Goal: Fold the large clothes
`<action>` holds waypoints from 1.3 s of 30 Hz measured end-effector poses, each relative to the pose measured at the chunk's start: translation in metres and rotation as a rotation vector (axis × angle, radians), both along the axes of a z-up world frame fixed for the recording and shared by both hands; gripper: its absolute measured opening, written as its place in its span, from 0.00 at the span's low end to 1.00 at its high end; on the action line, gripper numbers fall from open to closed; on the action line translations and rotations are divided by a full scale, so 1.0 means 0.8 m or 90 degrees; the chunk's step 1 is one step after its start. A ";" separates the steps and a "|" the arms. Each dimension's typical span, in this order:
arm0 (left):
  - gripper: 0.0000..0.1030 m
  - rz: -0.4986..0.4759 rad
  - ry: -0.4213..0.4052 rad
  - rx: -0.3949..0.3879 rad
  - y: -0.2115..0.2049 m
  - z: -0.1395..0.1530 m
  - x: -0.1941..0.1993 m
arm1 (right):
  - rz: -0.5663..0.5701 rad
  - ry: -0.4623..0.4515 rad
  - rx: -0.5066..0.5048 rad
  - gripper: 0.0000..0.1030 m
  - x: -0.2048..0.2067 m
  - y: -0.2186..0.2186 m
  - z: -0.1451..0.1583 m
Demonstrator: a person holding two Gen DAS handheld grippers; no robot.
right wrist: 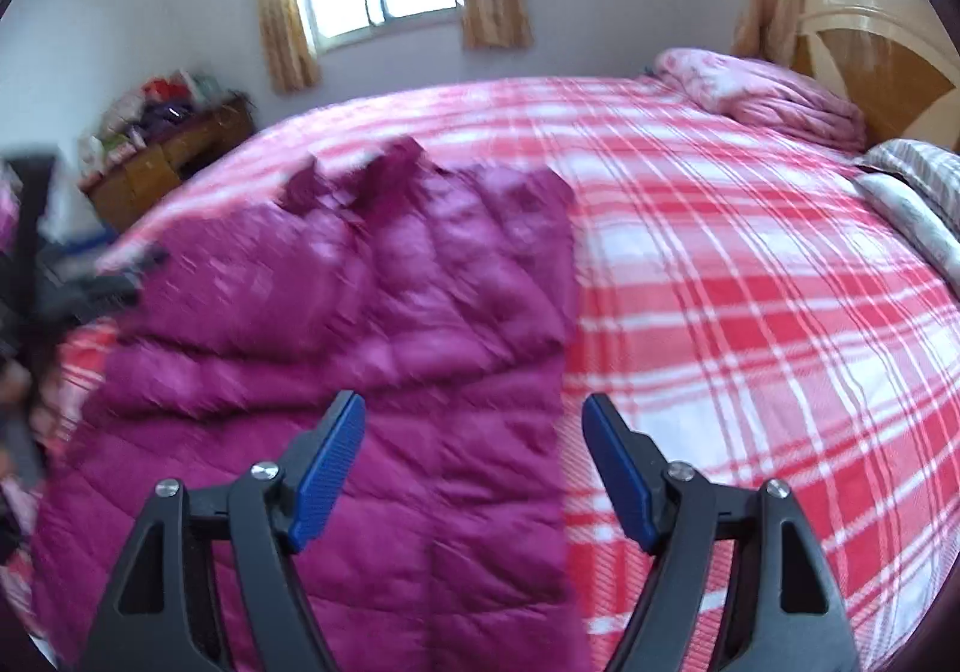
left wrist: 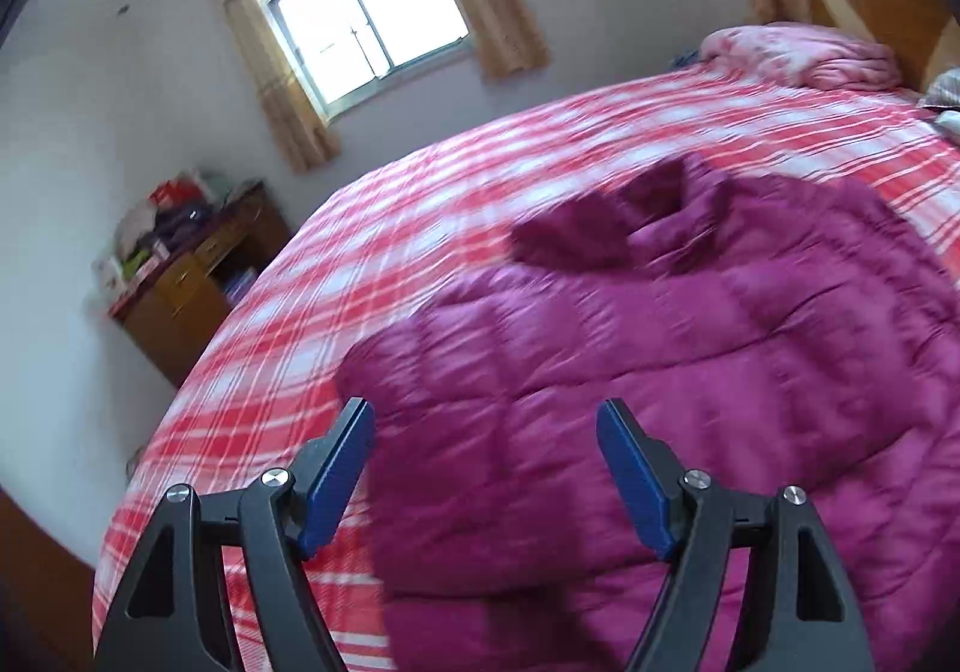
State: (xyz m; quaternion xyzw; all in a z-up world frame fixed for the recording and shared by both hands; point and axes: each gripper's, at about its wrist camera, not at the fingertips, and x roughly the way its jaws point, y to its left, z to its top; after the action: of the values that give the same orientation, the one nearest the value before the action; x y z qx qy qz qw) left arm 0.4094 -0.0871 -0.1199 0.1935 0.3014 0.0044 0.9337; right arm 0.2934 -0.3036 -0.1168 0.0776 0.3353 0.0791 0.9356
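Note:
A magenta quilted puffer jacket (left wrist: 690, 372) lies spread on the red and white plaid bed cover (left wrist: 420, 204). Its collar lies at the far end. My left gripper (left wrist: 485, 420) is open and empty, above the jacket's left edge. In the right wrist view the jacket (right wrist: 360, 312) fills the left half, its straight right edge running down the middle. My right gripper (right wrist: 474, 411) is open and empty, above the jacket's near right part. The left gripper shows blurred at the left edge of the right wrist view (right wrist: 108, 276).
A folded pink quilt (right wrist: 762, 90) and striped pillows (right wrist: 918, 180) lie by the wooden headboard (right wrist: 870, 48) at the far right. A cluttered wooden desk (left wrist: 192, 264) stands against the wall left of the bed. A curtained window (left wrist: 360, 12) is behind. Bare plaid cover (right wrist: 750, 312) lies right of the jacket.

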 end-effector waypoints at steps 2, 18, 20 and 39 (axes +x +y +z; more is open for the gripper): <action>0.75 0.033 0.013 -0.003 0.027 -0.010 0.011 | 0.040 0.018 0.040 0.75 0.021 0.015 0.010; 0.75 0.110 0.021 -0.083 0.128 -0.004 0.009 | 0.071 0.117 0.002 0.12 0.096 0.071 -0.026; 0.75 0.113 0.021 -0.087 0.127 -0.002 0.015 | 0.053 0.128 -0.004 0.12 0.096 0.069 -0.030; 0.75 0.077 0.080 -0.134 0.052 -0.010 0.081 | 0.009 0.073 -0.010 0.56 0.130 0.109 0.004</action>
State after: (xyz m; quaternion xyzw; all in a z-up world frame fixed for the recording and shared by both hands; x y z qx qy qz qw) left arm 0.4740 -0.0453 -0.1282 0.0761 0.3692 0.0171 0.9261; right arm 0.3978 -0.2166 -0.1136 0.0725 0.3894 0.0786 0.9149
